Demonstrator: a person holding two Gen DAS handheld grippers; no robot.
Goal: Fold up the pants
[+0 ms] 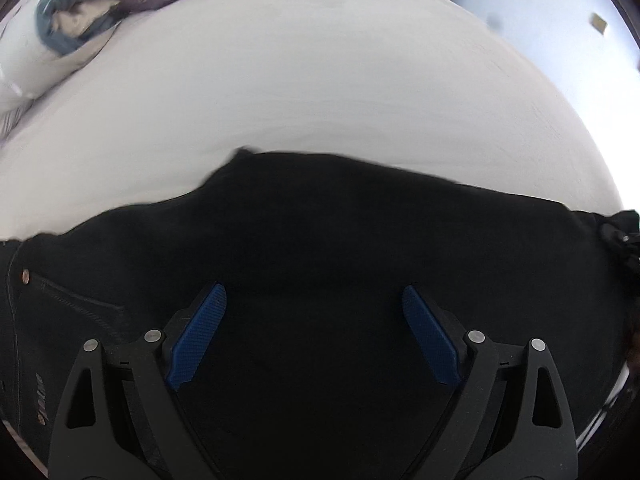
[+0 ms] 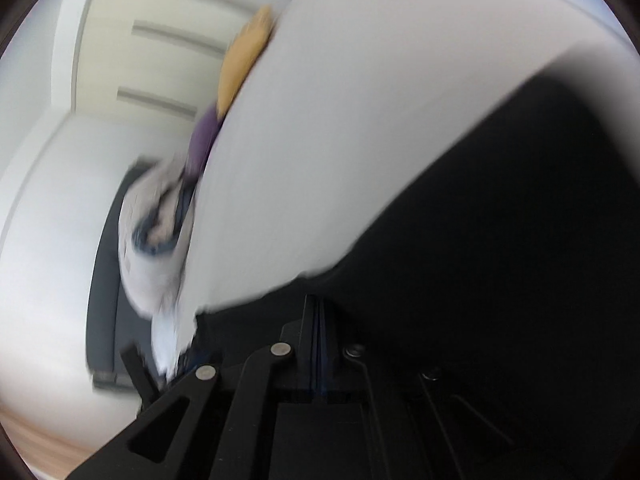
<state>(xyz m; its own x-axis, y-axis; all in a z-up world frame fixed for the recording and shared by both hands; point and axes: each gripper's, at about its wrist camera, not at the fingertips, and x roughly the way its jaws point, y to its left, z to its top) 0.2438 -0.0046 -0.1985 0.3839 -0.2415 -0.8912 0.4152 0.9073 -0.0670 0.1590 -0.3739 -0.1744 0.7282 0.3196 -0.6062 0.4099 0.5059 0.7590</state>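
Two grippers working the black pants (image 1: pixel 320 240) on the bed (image 1: pixel 320 80): left gripper (image 1: pixel 314 332) spread wide above them, empty; right gripper (image 2: pixel 318 344) pinched on fabric, likely mid-fold; next, lay it flat.

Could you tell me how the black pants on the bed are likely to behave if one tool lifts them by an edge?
The black pants will probably drape and sag rather than hold shape: they lie flat with soft, wavy edges on the white bed. The rivet and pocket stitching suggest denim, so likely fairly heavy. The open left tool hovers above them; the right tool looks shut, perhaps on cloth.
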